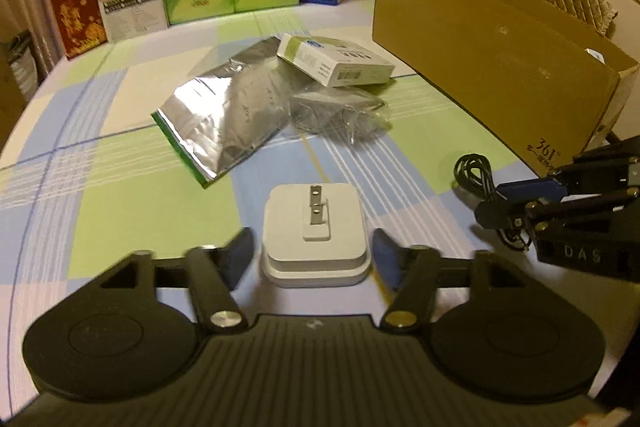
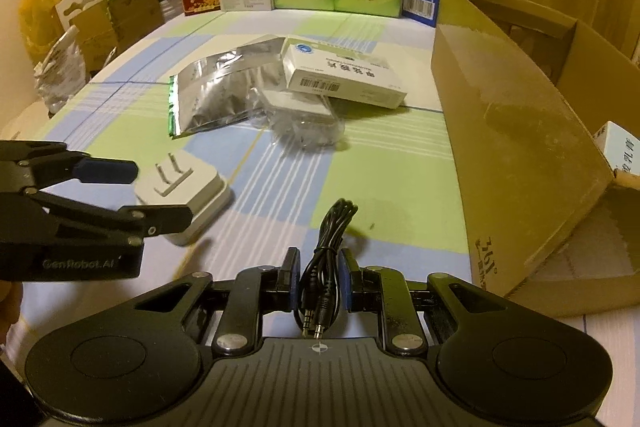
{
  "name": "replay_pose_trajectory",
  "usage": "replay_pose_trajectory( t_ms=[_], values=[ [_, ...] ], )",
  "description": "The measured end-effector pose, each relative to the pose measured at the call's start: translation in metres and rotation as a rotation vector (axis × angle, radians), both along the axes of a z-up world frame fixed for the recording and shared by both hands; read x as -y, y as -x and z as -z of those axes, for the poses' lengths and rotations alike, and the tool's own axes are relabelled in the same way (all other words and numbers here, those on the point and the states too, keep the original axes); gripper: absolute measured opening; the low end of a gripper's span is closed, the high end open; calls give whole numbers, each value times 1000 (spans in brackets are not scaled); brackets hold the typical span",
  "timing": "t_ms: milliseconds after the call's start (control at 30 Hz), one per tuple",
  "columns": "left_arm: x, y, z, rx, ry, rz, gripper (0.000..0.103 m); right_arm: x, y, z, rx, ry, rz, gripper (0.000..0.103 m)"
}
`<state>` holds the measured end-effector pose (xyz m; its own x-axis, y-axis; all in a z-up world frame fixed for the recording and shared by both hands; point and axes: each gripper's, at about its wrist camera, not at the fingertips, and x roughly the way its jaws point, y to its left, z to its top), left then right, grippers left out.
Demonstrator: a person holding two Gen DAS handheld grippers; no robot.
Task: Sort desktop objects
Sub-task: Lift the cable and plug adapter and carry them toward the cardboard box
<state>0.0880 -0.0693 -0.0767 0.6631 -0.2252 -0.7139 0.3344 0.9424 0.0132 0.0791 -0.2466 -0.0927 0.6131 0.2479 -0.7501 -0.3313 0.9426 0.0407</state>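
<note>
The left gripper [image 1: 314, 259] is spread wide, with a white plug block [image 1: 316, 233] sitting between its fingers [image 1: 240, 253] in the lower middle of the left view. A small gap shows on each side, so it is not squeezed. The plug's two metal prongs point up.

The right gripper [image 2: 318, 279] pinches a black cable [image 2: 326, 259] in the lower middle of the right view. The cable's two plug ends poke back toward the camera, and its loop lies on the checked tablecloth [image 2: 380, 187].

In the middle of the table lie a shiny silver bag [image 1: 224, 107], a white box [image 1: 336, 61] and a clear plastic pack [image 1: 340, 109]. The box partly covers the pack, and what is inside is hard to make out.

A big cardboard box [image 2: 520, 131] fills the right side. Its edge is cut off, and most of its inside is hidden.
</note>
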Motion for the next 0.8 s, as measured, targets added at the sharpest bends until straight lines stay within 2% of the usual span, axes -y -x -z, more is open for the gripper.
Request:
replay_pose_trajectory(
  t_ms=[67, 133, 200, 300, 400, 667, 733, 800],
  values=[
    [0, -1, 0, 8, 3, -1, 67, 1, -2, 0, -4, -10, 6, 17],
    [1, -4, 2, 8, 6, -8, 68, 3, -3, 2, -8, -8, 12, 23],
    [0, -7, 5, -1, 13, -14, 68, 4, -4, 4, -10, -4, 23, 36],
    [0, -11, 8, -13, 19, -23, 69, 6, -7, 8, -17, -11, 38, 37],
    [1, -13, 10, -14, 21, -24, 69, 6, -12, 14, -26, -16, 53, 37],
    [4, -19, 17, -28, 19, -22, 70, -4, -16, 20, 29, 26, 25, 36],
    [4, -20, 18, -34, 24, -19, 70, -4, -16, 21, 31, 23, 26, 29],
    [6, -20, 18, -37, 23, -15, 70, -3, -16, 20, 31, 24, 30, 16]
  ],
)
